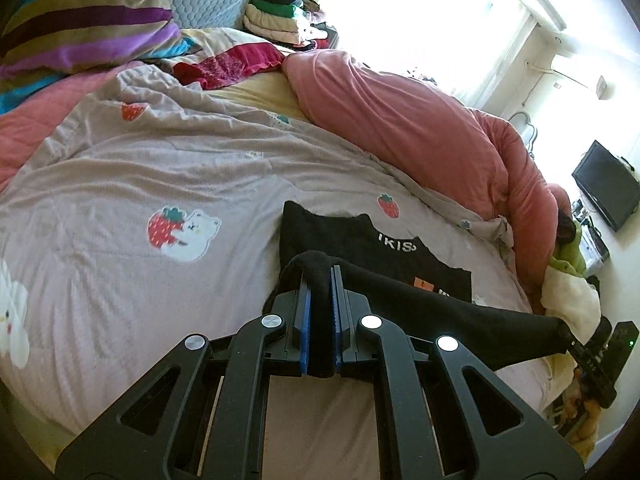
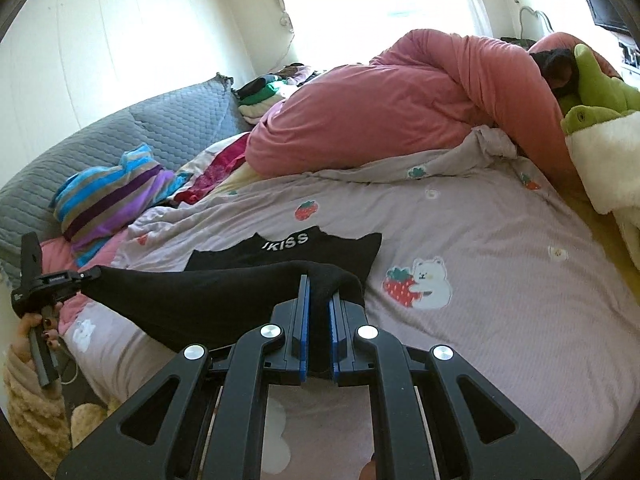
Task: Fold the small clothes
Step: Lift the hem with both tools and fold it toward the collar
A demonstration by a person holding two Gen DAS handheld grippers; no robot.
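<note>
Both grippers pinch one black garment above the bed.

The left gripper (image 1: 320, 276) and right gripper (image 2: 319, 294) clamp the black top's (image 1: 400, 256) near hem, lifted taut; its far half lies on the strawberry-print cover (image 1: 160, 168). Only the right view shows the green plush (image 2: 600, 88).

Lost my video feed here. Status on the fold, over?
Left tongs shut on black top; right tongs shut on it too. Near edge lifted, stretched between them; far part flat on bedsheet. Nothing in the way.
</note>
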